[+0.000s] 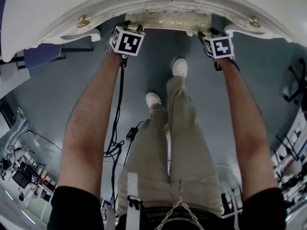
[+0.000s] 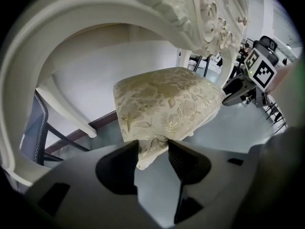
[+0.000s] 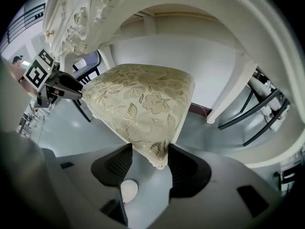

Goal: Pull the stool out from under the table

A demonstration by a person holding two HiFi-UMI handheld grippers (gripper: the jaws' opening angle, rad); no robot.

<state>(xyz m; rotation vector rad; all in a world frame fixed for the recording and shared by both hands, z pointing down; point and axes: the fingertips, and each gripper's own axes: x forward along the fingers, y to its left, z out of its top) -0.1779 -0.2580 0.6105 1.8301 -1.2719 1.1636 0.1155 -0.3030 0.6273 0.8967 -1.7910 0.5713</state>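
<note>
**Stool (image 2: 167, 106) gripped at both near corners**

Nearest, the left tongs (image 2: 152, 149) and right tongs (image 3: 150, 151) each pinch a near corner of the floral cushion. The stool sits tucked under the ornate white surface (image 1: 96, 8) beyond. A good pull is probably straight back with both hands evenly, so neither corner slips free.

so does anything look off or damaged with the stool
Nothing stands out. The stool sits upright under the table, its fabric intact, with one front corner in the left gripper and the other in the right gripper.
</note>
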